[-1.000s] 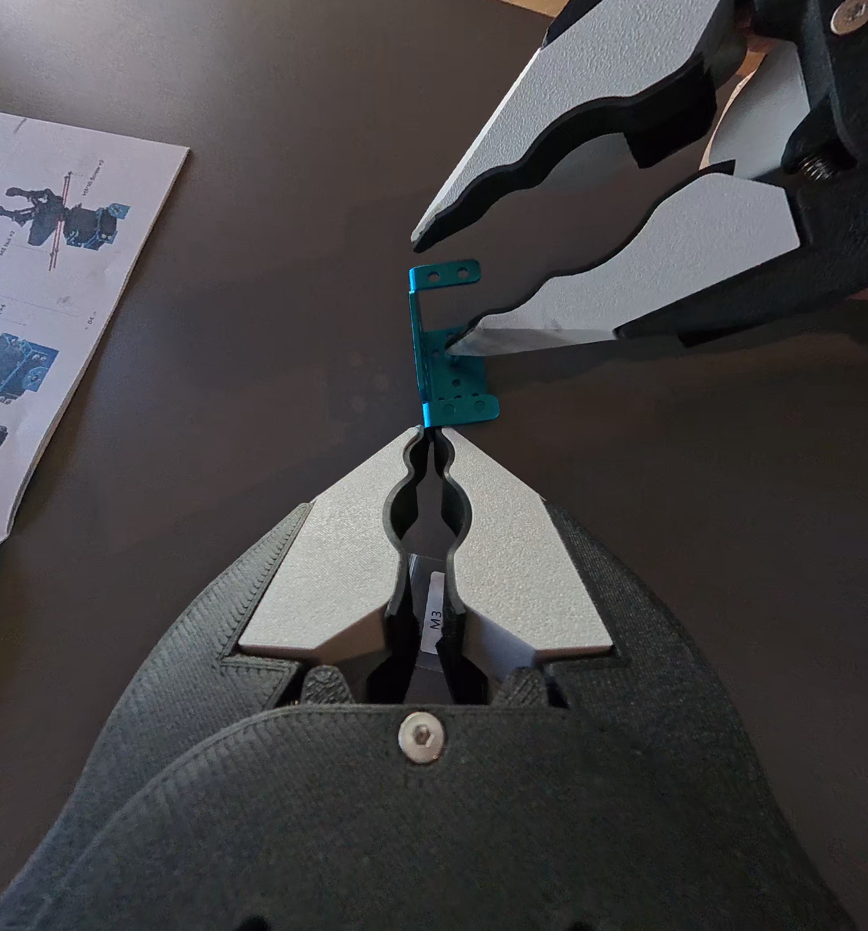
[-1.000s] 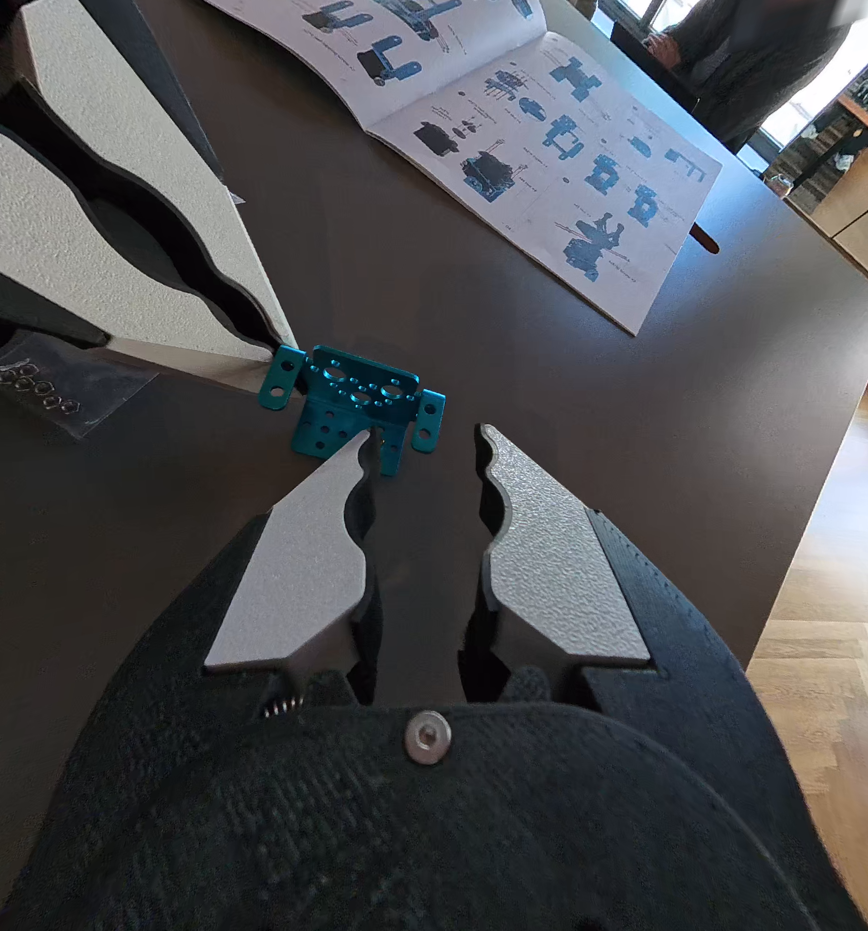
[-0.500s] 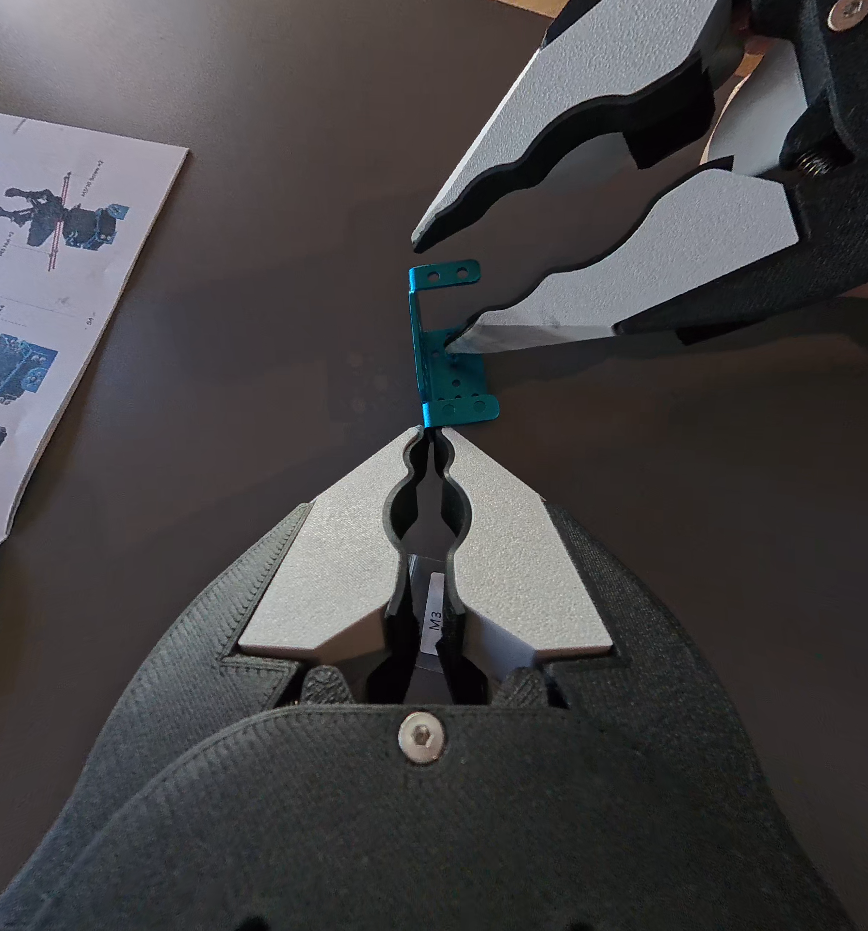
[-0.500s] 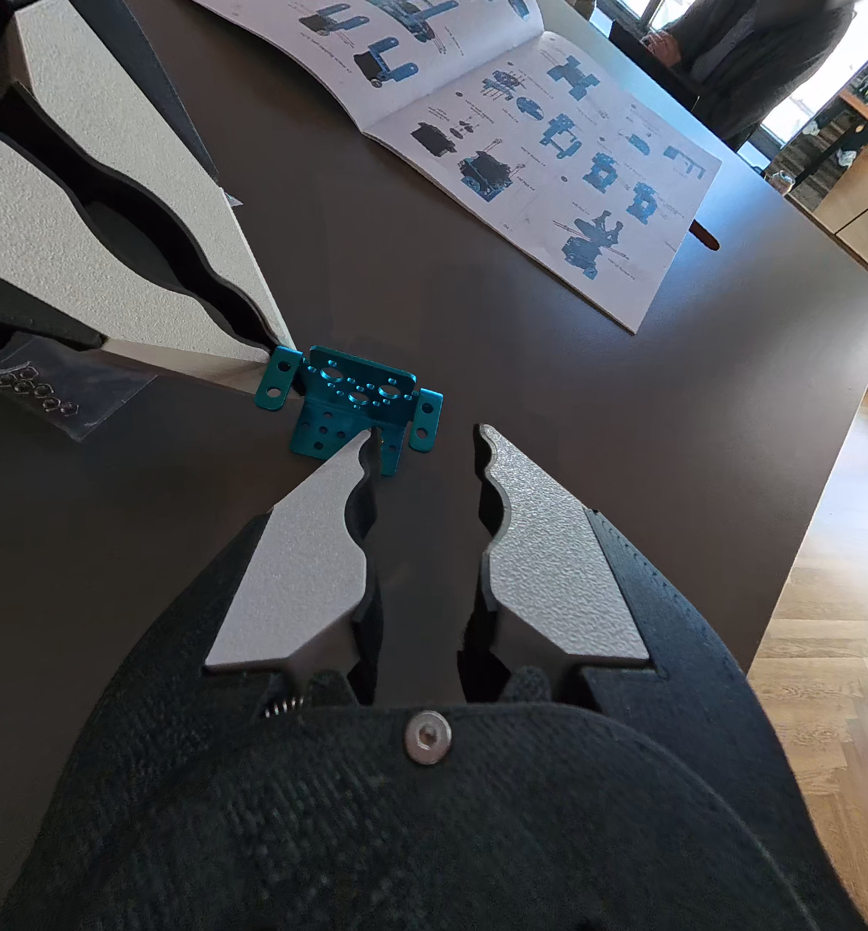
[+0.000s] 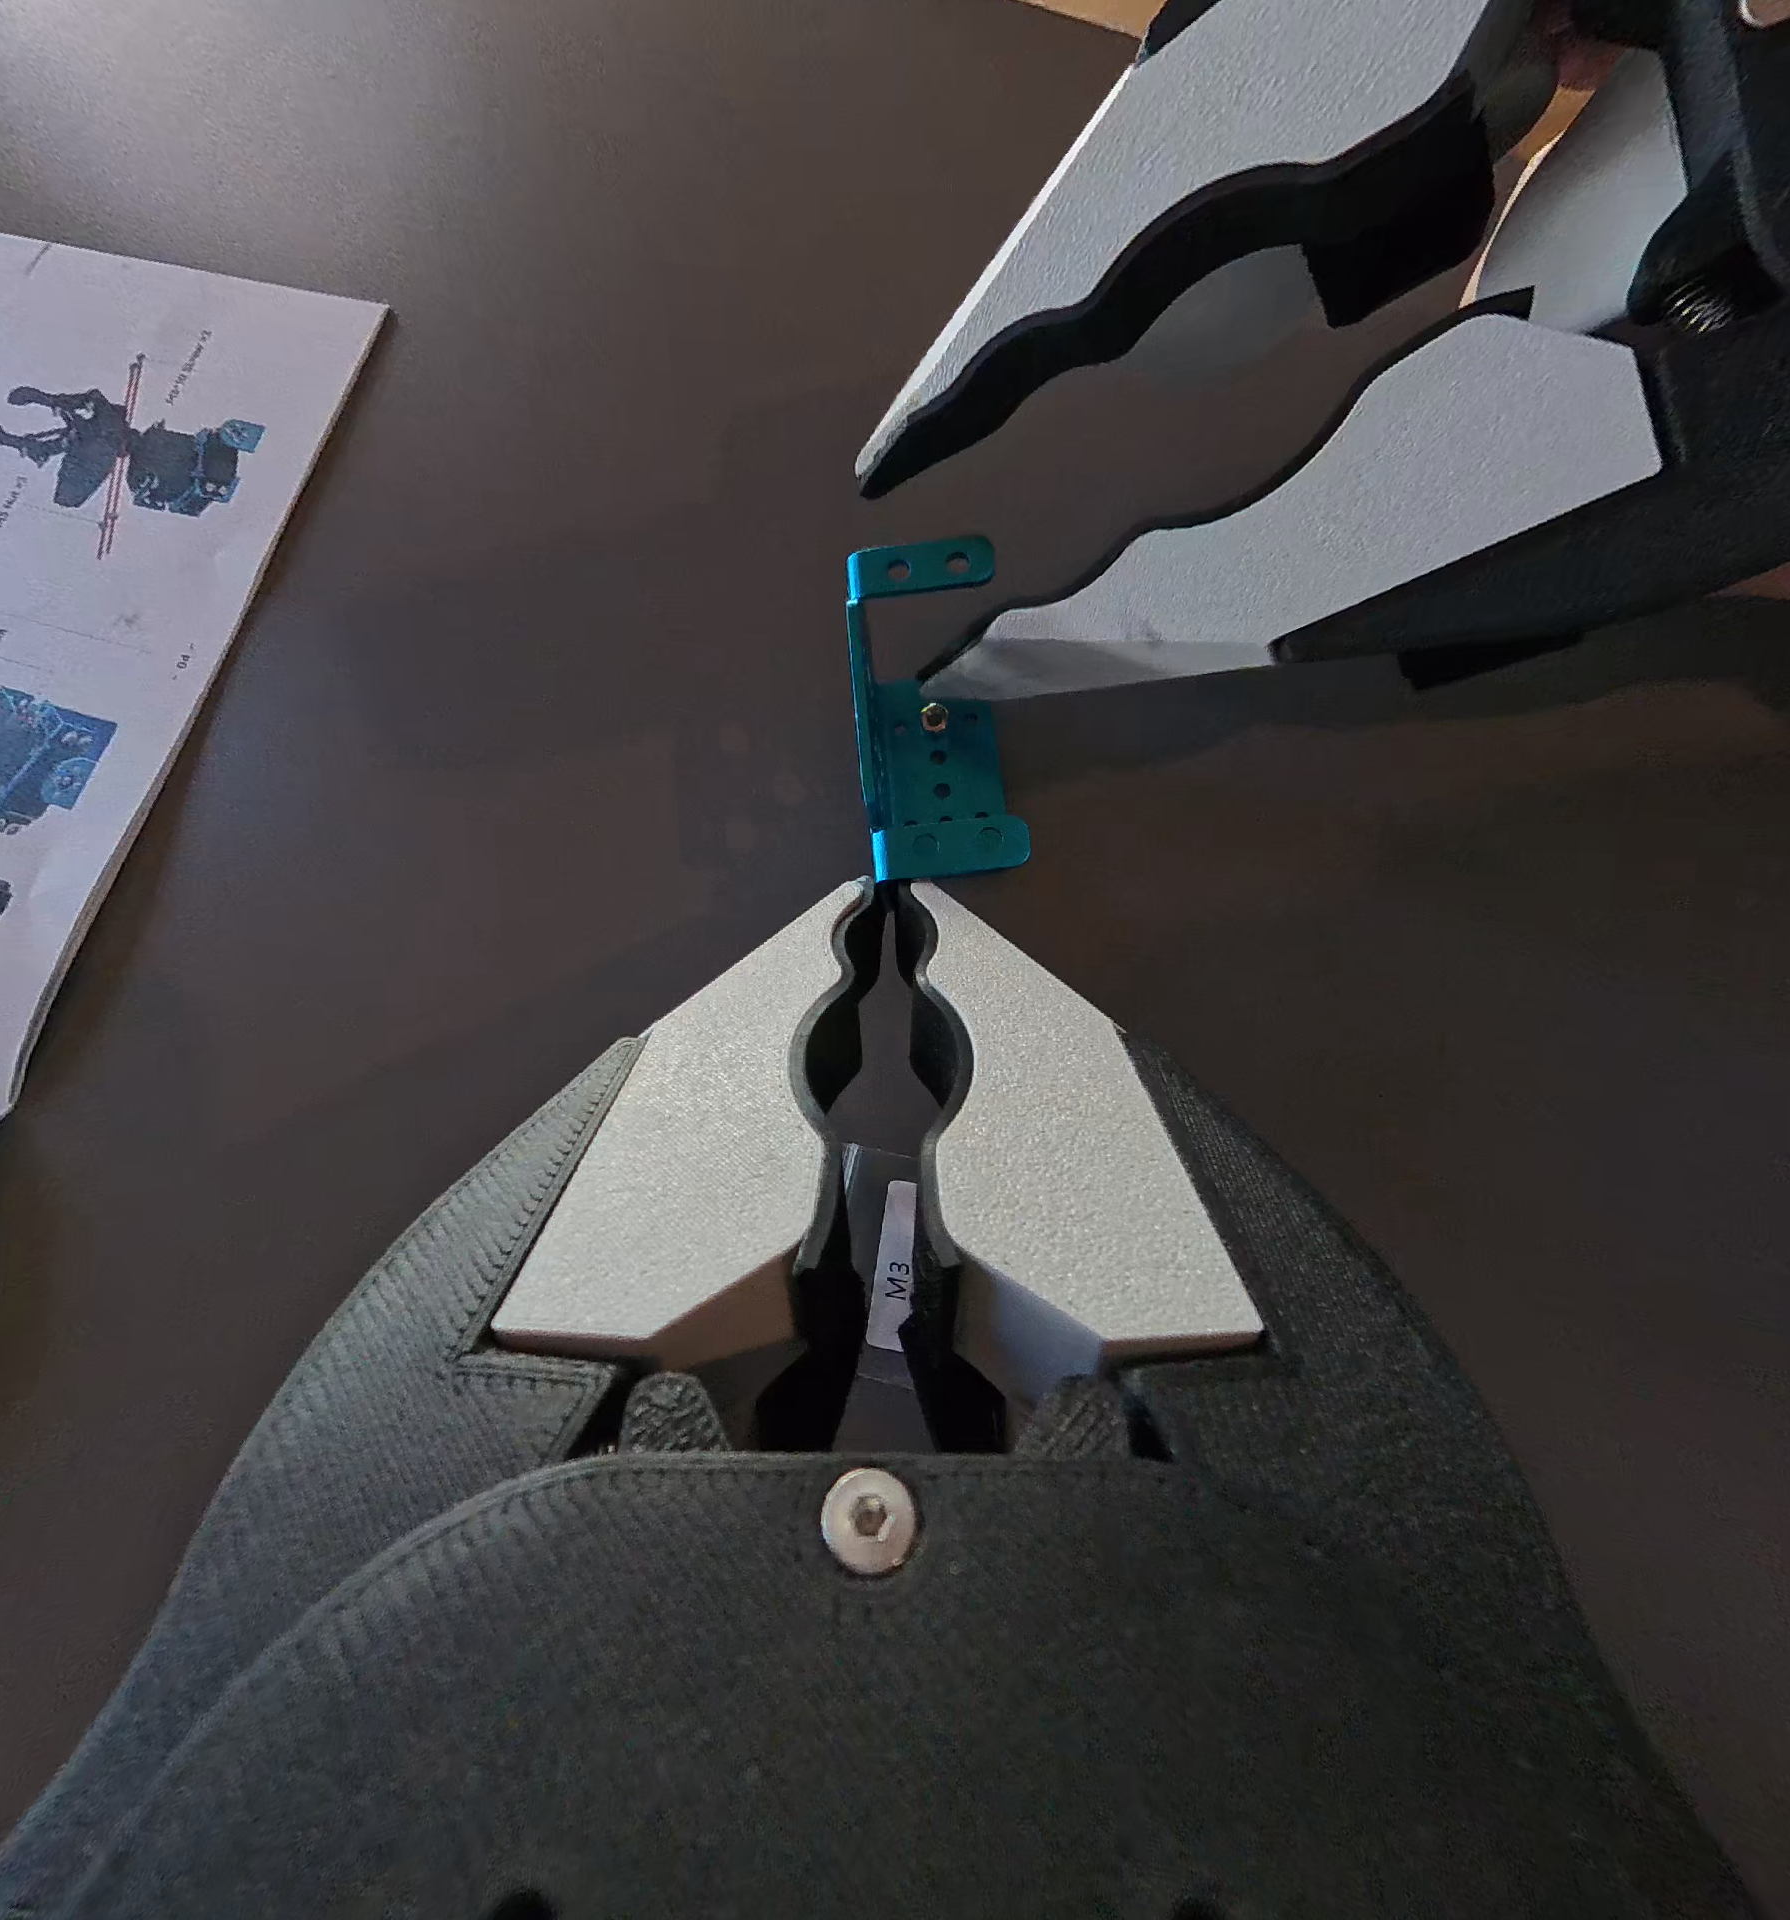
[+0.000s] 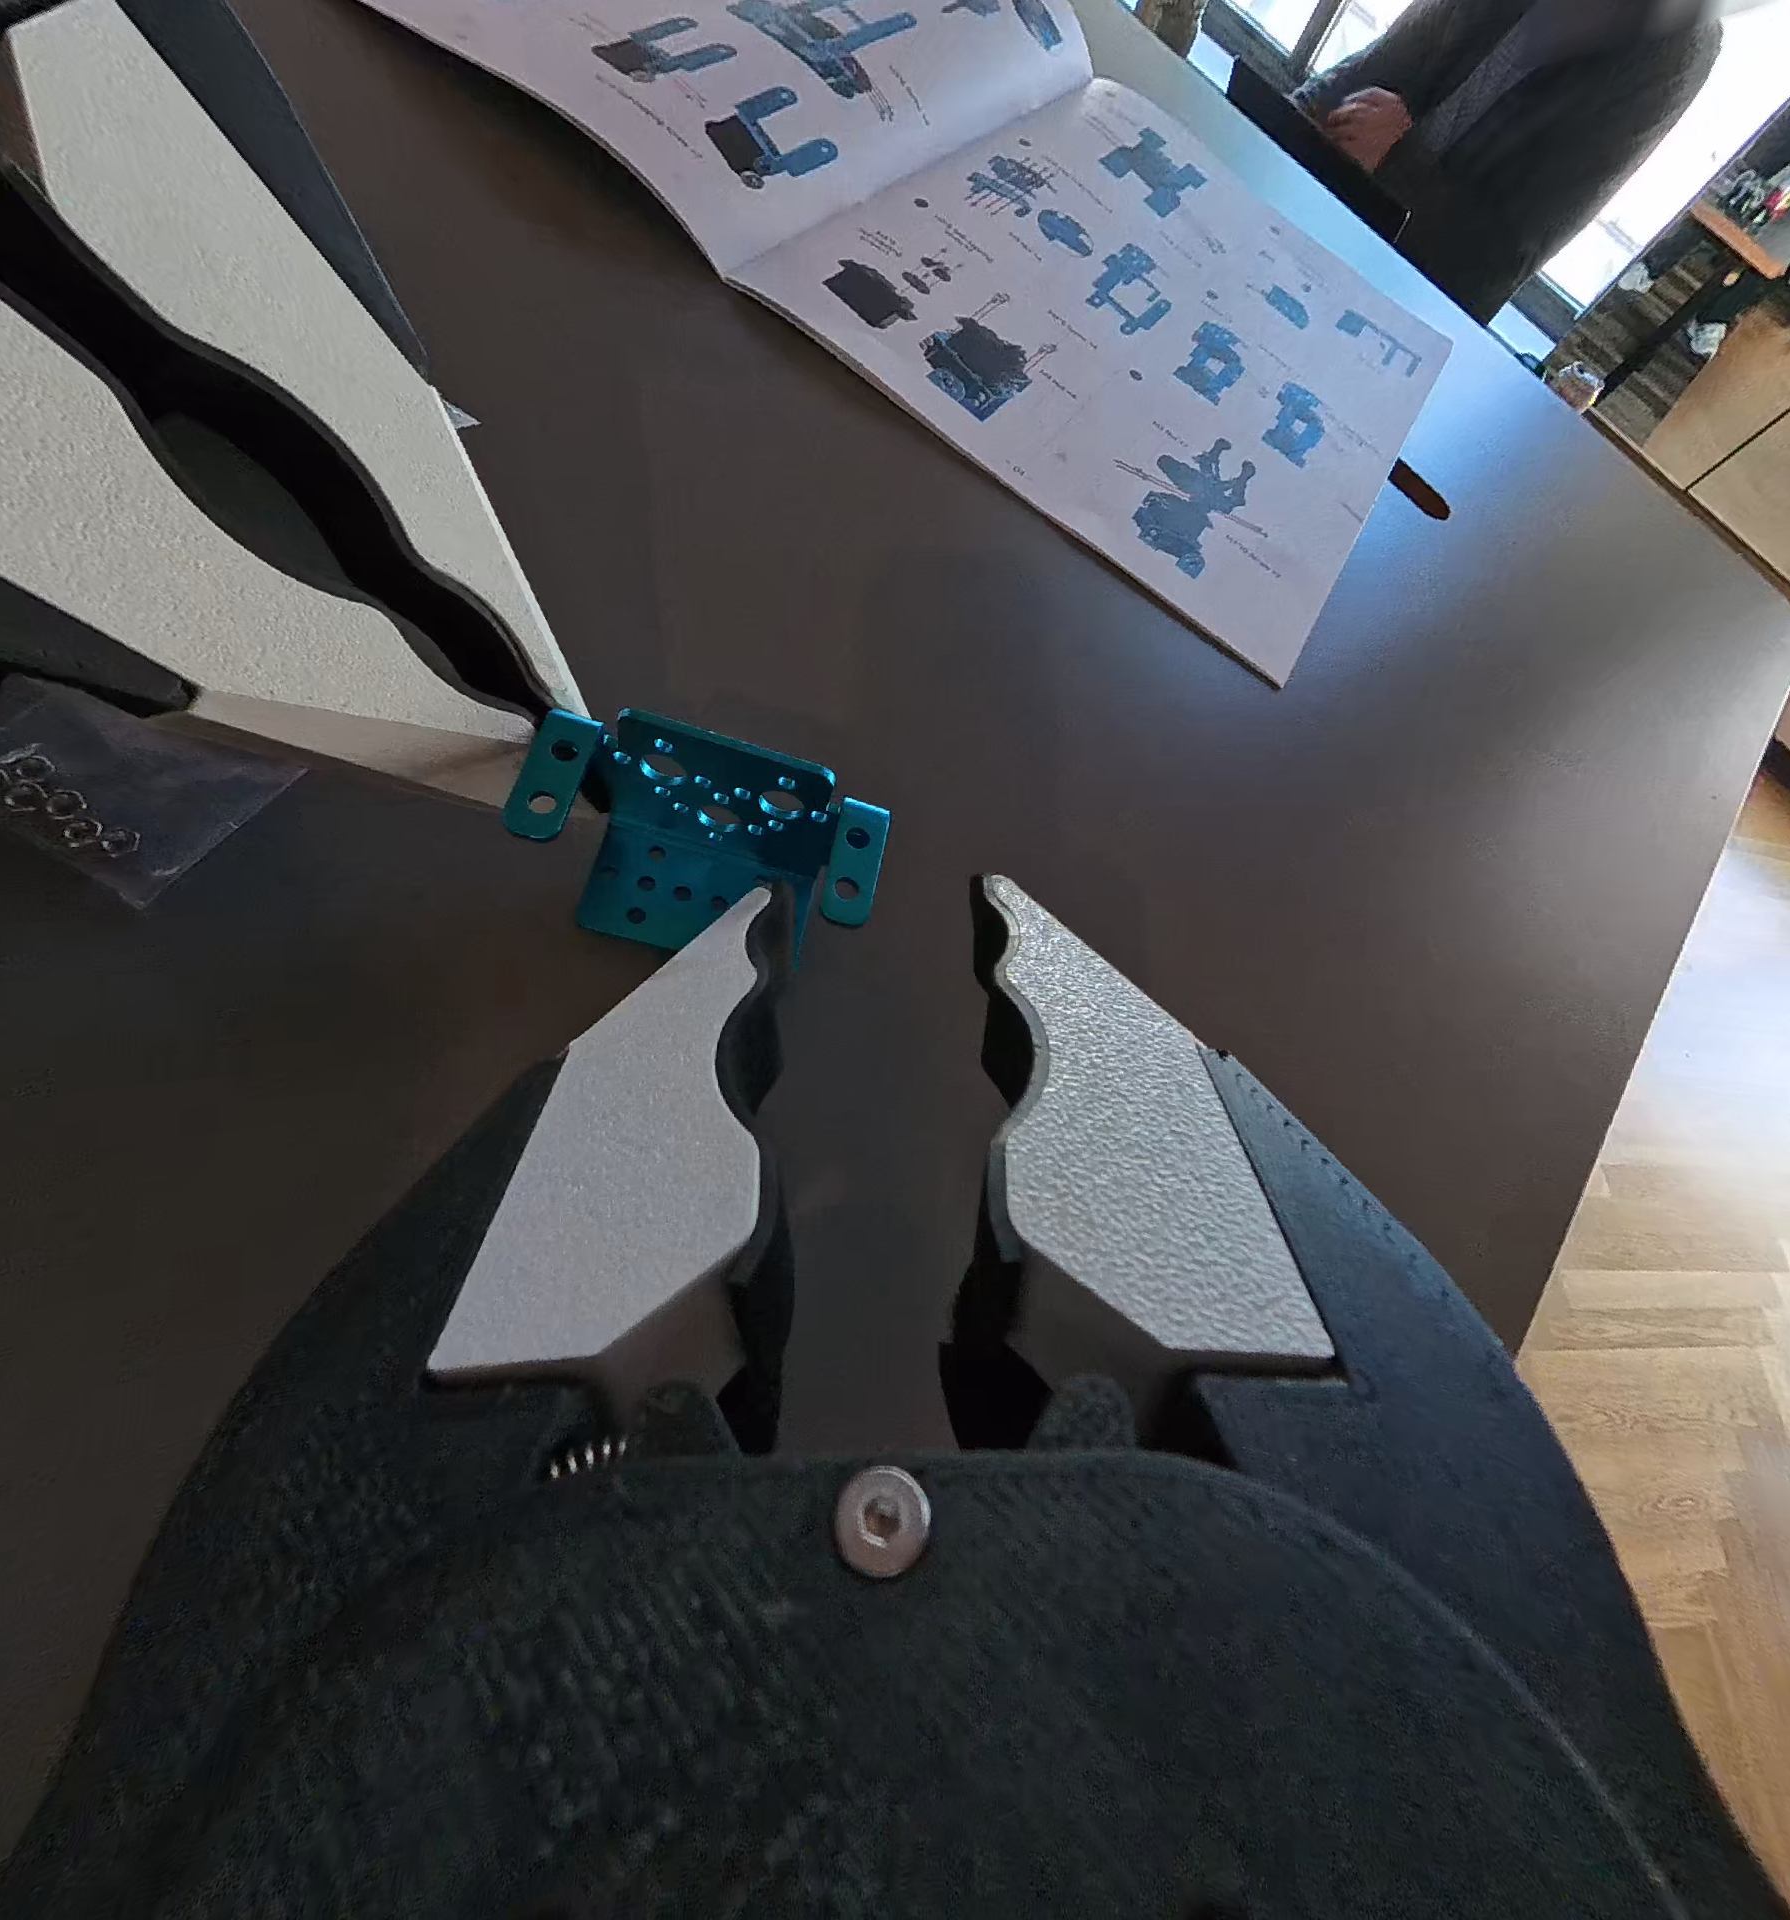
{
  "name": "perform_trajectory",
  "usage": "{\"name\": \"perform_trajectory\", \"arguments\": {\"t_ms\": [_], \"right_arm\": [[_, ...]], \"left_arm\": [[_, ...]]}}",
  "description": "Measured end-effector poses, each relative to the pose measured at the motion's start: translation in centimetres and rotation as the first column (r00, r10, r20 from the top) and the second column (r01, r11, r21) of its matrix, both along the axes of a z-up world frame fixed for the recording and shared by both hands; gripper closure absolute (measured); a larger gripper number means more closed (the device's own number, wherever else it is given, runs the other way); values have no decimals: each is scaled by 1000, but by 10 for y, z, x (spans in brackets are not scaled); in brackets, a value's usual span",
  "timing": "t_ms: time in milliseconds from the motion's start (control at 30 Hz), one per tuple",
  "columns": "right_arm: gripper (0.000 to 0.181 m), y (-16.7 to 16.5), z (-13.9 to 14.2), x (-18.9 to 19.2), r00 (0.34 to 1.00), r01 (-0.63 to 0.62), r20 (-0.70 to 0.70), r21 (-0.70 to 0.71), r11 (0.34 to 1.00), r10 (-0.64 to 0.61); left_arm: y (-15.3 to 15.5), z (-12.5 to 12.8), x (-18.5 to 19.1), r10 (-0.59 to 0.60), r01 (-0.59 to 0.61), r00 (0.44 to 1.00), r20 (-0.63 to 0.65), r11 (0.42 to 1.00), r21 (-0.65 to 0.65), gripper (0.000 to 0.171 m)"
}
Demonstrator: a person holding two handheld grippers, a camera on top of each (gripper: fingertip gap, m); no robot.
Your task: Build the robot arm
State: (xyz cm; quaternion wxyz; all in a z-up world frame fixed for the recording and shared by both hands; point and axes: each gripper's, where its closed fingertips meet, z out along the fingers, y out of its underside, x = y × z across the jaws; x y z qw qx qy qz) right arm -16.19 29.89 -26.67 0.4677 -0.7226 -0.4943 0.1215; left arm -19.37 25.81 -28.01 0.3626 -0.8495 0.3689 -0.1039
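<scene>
Big dark table (image 6: 1234, 831) fills both frames, with an open instruction booklet (image 6: 1078, 260) across the top of my right view. My right gripper (image 6: 875, 894) is spread wide, one fingertip touching the blue bracket (image 6: 704, 831) mid-frame. My left gripper (image 5: 889, 888) is pressed together, pinching the bracket's near edge. A clear bag (image 6: 91, 821) holding small nuts sits at the left edge.
</scene>
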Motion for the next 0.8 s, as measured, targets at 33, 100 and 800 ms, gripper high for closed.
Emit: {"name": "perform_trajectory", "arguments": {"t_ms": [33,100,800], "right_arm": [[146,0,0,0,1000,0,-1,2,1000,0],[146,-1,0,1,1000,-1,4,3,1000,1],[149,-40,2,-16,981,-192,6,13,981,192]], "left_arm": [[0,0,0,0,0,1000,0,1000,0,170],[0,0,0,0,0,1000,2,1000,-2,170],[-1,0,1,-3,3,1000,4,1000,-4,170]]}}
